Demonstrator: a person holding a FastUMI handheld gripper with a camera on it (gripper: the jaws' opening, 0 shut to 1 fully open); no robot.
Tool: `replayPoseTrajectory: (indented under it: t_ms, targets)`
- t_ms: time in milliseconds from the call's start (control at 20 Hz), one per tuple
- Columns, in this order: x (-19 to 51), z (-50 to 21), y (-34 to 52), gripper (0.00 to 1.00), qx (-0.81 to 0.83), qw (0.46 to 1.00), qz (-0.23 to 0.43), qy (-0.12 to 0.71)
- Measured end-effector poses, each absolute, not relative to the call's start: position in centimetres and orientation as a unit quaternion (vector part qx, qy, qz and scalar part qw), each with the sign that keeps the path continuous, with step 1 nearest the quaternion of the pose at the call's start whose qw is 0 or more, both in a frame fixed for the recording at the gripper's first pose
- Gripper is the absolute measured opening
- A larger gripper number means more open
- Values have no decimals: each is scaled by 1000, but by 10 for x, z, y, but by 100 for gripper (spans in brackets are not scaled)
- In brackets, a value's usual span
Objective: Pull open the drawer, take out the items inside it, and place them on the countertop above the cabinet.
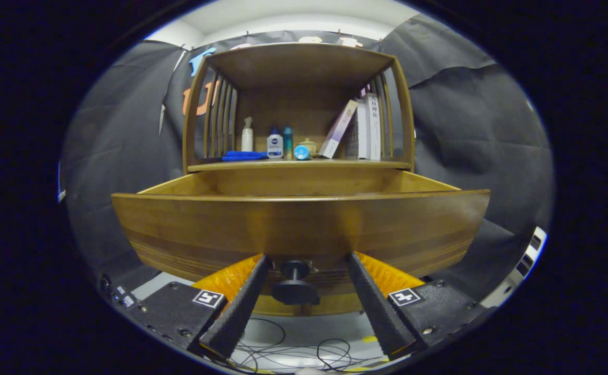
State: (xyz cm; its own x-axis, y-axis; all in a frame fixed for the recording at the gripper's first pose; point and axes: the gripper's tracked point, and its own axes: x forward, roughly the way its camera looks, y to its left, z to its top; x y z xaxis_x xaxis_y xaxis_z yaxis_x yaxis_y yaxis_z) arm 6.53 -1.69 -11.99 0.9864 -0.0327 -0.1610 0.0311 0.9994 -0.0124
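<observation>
Now | gripper [308, 260] open, fingers flanking knob [294, 285] | drawer [299, 224] open

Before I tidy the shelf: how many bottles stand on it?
3: a white pump bottle leftmost, a white lotion bottle beside it, a teal bottle next. Books may hide more. The claw is open around the drawer knob.

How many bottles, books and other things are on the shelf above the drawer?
Bottles: 3
Books: 3, maybe more hidden
Blue cloth: 1
Small blue round thing: 1
Small lidded jar: 1
Total: 9

The gripper is open around the drawer knob.
</observation>
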Motion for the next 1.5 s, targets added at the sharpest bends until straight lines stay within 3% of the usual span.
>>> replayPoseTrajectory:
  t_ms: [800, 1500]
  targets:
    - [103, -116, -23, 99, 7, 997, 2, 76]
    - [192, -94, -6, 99, 23, 997, -13, 74]
